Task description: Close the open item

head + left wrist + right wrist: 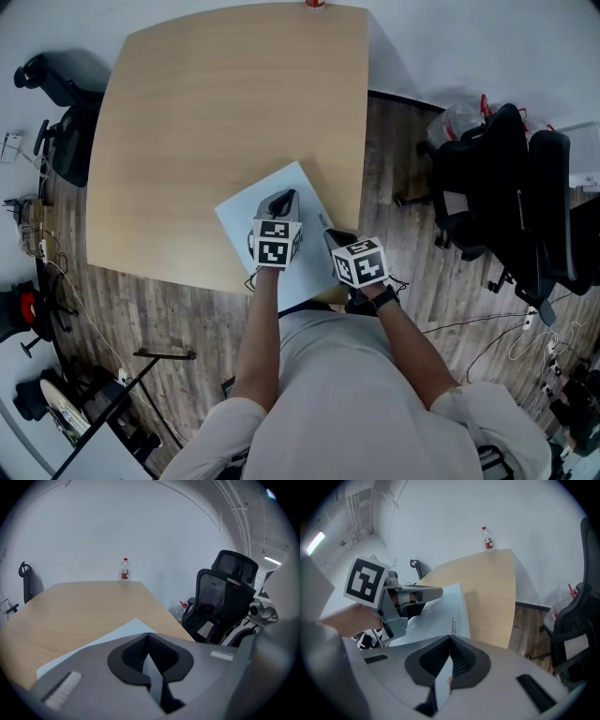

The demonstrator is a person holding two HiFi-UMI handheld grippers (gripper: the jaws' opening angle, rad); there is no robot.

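A flat pale blue item [297, 180], thin like a folder, lies shut on the wooden table [216, 112] at its near right corner; it also shows in the left gripper view [123, 631] and the right gripper view [446, 604]. My left gripper [286, 198] hovers over the item's middle, its jaws pressed together with nothing between them [149, 635]. The right gripper [335, 234] is at the item's near right edge by the table corner, jaws also together and empty [450, 637]. The left gripper [435, 592] appears in the right gripper view, above the item.
A small bottle with a red label [315, 3] stands at the table's far edge, also seen as the bottle [124, 569]. Black office chairs [511, 187] crowd the floor on the right. Another chair [58, 103] and cables lie on the left.
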